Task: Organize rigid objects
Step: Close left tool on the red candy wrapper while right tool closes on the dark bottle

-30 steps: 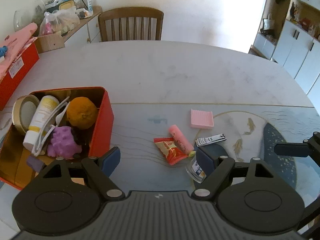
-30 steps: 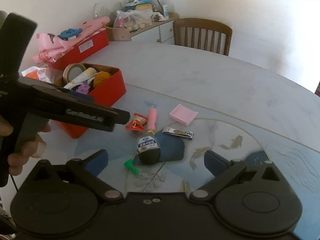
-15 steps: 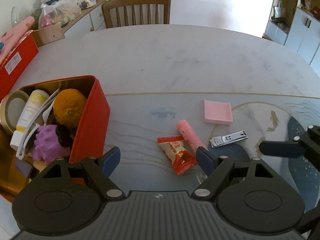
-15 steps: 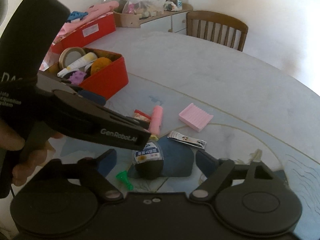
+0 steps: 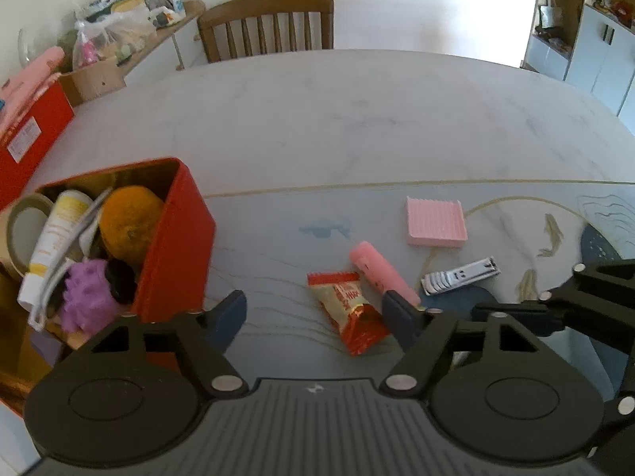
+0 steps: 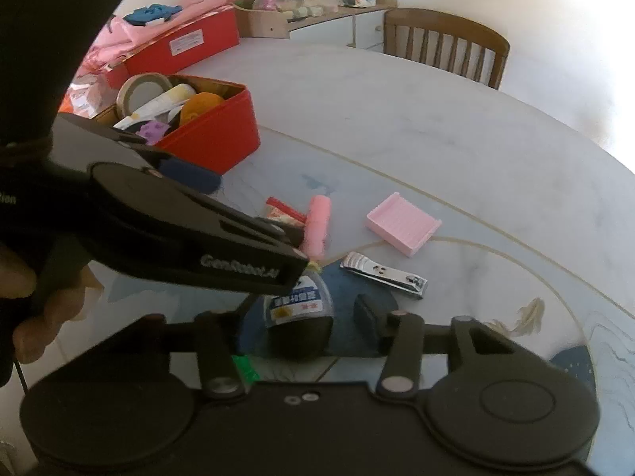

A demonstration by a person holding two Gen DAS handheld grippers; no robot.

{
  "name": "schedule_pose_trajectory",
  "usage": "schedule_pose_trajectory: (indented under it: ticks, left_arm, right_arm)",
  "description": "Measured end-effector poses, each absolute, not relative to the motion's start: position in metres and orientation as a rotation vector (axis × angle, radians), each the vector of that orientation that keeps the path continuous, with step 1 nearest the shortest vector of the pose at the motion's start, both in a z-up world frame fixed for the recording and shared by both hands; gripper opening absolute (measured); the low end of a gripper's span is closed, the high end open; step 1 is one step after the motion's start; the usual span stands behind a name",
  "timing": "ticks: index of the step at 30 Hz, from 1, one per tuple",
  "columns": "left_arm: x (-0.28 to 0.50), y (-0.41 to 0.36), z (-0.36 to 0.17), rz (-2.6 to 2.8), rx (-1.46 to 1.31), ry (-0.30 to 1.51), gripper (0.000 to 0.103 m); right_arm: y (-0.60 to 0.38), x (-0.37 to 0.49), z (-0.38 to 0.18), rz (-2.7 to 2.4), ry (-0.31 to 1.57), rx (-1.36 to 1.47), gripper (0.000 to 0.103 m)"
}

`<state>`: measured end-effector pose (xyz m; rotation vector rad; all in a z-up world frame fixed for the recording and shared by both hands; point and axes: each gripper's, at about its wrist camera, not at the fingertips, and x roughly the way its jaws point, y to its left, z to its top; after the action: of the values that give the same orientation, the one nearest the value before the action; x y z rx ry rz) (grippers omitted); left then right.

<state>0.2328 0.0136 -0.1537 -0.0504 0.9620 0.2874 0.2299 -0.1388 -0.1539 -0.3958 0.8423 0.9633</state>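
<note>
Both grippers have dropped closer to the loose items than a second ago. The right gripper [image 6: 305,317] was wide open then; now its jaws are closing around the small dark bottle [image 6: 298,319] lying on the table, bottle between them, right pad not clearly touching yet, left pad hidden behind the left tool, so no confirmed grip. The left gripper [image 5: 313,313] is also closing, nothing pinched; the red snack packet [image 5: 349,313] lies in the gap and the pink tube [image 5: 379,271] sits just beside its right finger. Judgement: bottle pick is starting, likely headed for the red box [image 5: 178,238], which already holds an orange, a cream tube, a tape roll and a purple toy. Still loose on the table: nail clipper [image 6: 384,275], pink ridged tray [image 6: 403,224]. Surface is a pale marble-look table [image 5: 357,119] with gold lines and painted fish. Wooden chair [image 5: 270,25] at the far edge, cluttered sideboard behind, white cabinets right.
</note>
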Motion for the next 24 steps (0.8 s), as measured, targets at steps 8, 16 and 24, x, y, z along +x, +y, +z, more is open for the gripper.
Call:
schedule_pose_trajectory:
  ticks: [8, 16, 24]
  left_arm:
    - [0.236, 0.019, -0.159, 0.264, -0.100, 0.980, 0.056]
    - [0.236, 0.021, -0.155, 0.235, -0.106, 0.980, 0.027]
    - [0.229, 0.021, -0.147, 0.220, -0.097, 0.960, 0.026]
  right_arm:
    - [-0.141, 0.231, -0.154, 0.976, 0.833, -0.400, 0.037]
    - [-0.148, 0.231, -0.150, 0.949, 0.828, -0.389, 0.032]
    - [-0.156, 0.226, -0.139, 0.932, 0.811, -0.367, 0.017]
